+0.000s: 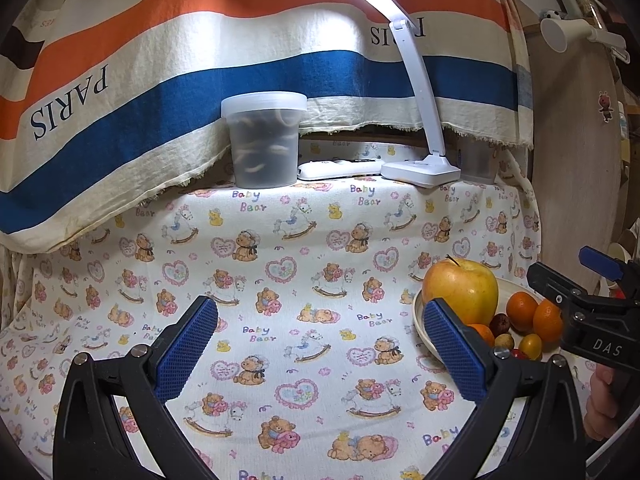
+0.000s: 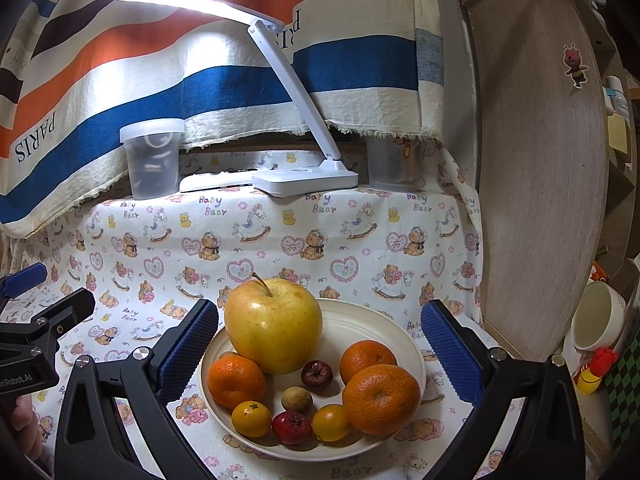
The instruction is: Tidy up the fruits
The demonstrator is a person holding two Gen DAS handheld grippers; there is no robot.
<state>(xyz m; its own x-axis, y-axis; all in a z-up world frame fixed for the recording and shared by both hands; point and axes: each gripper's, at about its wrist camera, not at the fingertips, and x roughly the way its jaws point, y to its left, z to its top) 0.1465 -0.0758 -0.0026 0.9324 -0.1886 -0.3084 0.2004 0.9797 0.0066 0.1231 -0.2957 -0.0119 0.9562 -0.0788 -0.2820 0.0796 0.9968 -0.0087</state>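
A cream plate (image 2: 372, 320) lies on the bear-print cloth and holds a large yellow apple (image 2: 274, 322), three oranges (image 2: 380, 398), two small yellow-orange fruits (image 2: 251, 418), two small dark red fruits (image 2: 292, 427) and a small brown one (image 2: 296, 399). My right gripper (image 2: 318, 352) is open above the plate, its blue pads either side of it, holding nothing. My left gripper (image 1: 320, 352) is open and empty over bare cloth, left of the plate (image 1: 418, 312). The apple (image 1: 460, 290) shows beside its right pad. The right gripper (image 1: 576, 300) shows at the far right.
A lidded translucent tub (image 1: 264, 140), a white remote (image 1: 340, 168), a lit white desk lamp (image 1: 420, 168) and a clear cup (image 2: 394, 164) stand along the back under a striped cloth. A wooden panel (image 2: 540, 160) and a white mug (image 2: 596, 320) are at the right.
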